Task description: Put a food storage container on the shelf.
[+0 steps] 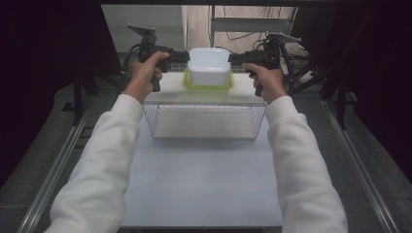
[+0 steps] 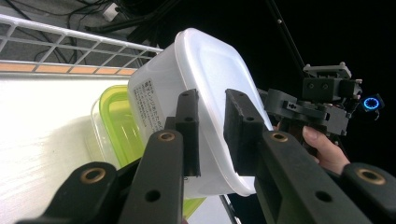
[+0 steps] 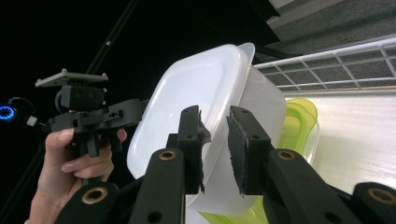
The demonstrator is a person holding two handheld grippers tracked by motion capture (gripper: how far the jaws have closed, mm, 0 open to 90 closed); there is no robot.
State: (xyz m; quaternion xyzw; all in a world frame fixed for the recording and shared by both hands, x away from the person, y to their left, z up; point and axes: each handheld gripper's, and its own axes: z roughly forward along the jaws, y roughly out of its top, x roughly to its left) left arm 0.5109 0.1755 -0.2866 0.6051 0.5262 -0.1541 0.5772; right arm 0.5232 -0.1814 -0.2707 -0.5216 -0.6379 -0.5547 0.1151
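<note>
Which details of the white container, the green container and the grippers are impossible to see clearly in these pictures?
- White container label: print too small in the left gripper view.
- Green container: inside hidden by the white container in all views.
- Left gripper and right gripper: the high view is too small to show whether the jaws press the rim; both gripper views show the rim between them.
- Wire basket: far side behind containers.

The tub point(image 1: 209, 65) is plain white with a label of dark print on one wall, and the container point(image 1: 207, 86) under the tub is translucent yellow-green. Nearer than the tub, the wire basket point(image 1: 204, 121) is a white grid; both grippers flanking the tub are black.
</note>
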